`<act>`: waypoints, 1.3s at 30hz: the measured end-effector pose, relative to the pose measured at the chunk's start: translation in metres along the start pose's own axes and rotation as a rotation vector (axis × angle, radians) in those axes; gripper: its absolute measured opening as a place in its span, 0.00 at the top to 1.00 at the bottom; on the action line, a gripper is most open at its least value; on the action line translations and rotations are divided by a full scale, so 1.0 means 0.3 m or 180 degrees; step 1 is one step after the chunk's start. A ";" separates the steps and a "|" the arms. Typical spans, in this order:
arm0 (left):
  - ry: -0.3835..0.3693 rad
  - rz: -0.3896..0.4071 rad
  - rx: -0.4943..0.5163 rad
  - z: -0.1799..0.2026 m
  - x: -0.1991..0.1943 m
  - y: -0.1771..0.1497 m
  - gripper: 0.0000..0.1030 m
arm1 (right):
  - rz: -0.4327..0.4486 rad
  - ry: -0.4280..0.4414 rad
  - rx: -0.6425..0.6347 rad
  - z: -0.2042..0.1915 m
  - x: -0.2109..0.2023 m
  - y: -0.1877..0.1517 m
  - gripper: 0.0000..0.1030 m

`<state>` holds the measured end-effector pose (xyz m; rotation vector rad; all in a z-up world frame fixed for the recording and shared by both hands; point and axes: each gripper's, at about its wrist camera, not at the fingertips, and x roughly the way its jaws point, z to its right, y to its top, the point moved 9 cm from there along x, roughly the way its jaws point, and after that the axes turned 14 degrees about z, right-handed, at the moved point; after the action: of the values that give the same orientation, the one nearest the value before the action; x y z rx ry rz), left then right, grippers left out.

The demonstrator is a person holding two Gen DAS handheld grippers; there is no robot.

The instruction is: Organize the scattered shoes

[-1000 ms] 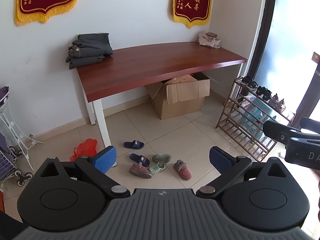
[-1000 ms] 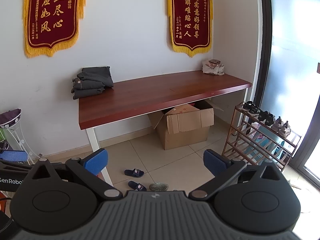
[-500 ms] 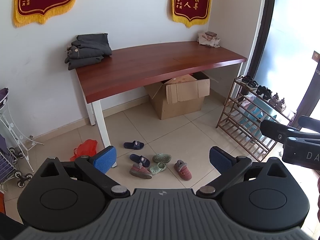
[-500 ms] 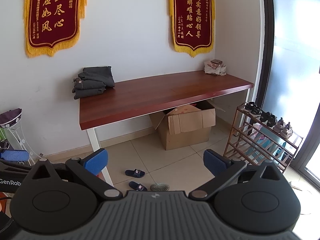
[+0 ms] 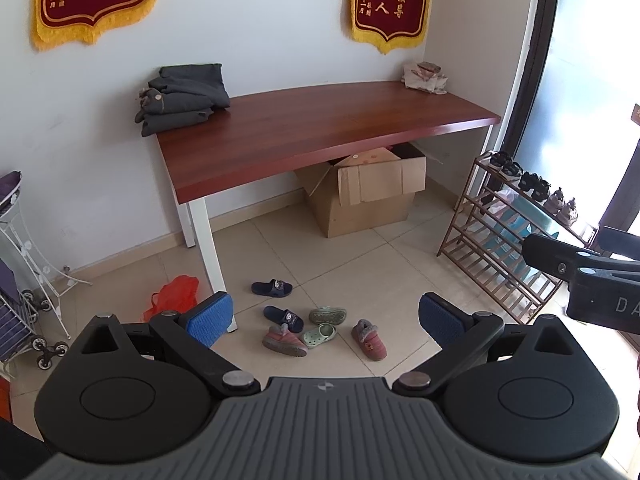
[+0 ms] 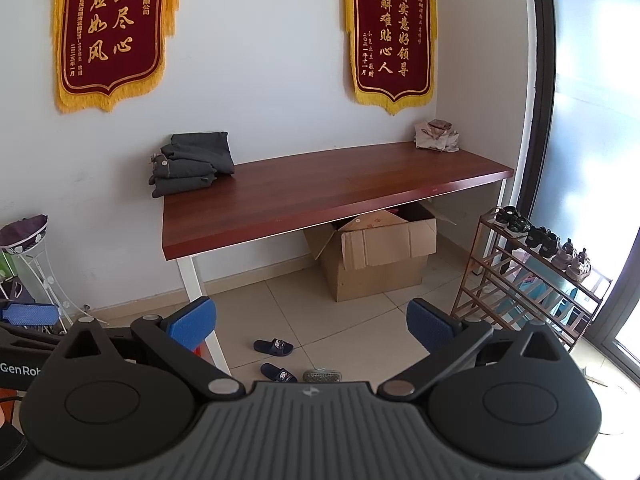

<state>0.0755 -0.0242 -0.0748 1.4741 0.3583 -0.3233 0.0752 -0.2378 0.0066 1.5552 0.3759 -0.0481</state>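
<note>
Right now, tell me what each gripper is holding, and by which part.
Nothing is held. The left gripper and right gripper are both open and empty; the shoes lie untouched on the floor.

The left gripper (image 5: 324, 320) hangs wide open above six scattered shoes on the tiles: two navy slippers (image 5: 272, 287), two green clogs (image 5: 319, 335) and two pink fleece shoes (image 5: 369, 339). A wooden shoe rack (image 5: 496, 240) stands right, the right gripper (image 5: 580, 272) before it

green clog (image 6: 322, 375): lower part hidden behind the right gripper's body
cardboard box (image 5: 368, 196): contents hidden under the counter (image 5: 320, 136)
</note>
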 end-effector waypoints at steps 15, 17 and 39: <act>-0.0005 -0.0001 0.0018 0.031 -0.008 0.003 0.03 | 0.0007 -0.0010 -0.0011 0.012 0.007 0.002 0.00; -0.0016 0.0000 0.0019 0.039 -0.014 0.000 0.03 | 0.0008 -0.0018 -0.0011 0.022 0.007 0.005 0.00; -0.0037 -0.0009 0.0068 0.098 -0.009 0.023 0.03 | 0.0020 -0.0081 0.0020 0.036 -0.018 -0.017 0.00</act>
<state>0.0770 -0.0530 -0.0655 1.4924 0.3486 -0.3386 0.0710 -0.2496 0.0028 1.5606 0.3512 -0.0642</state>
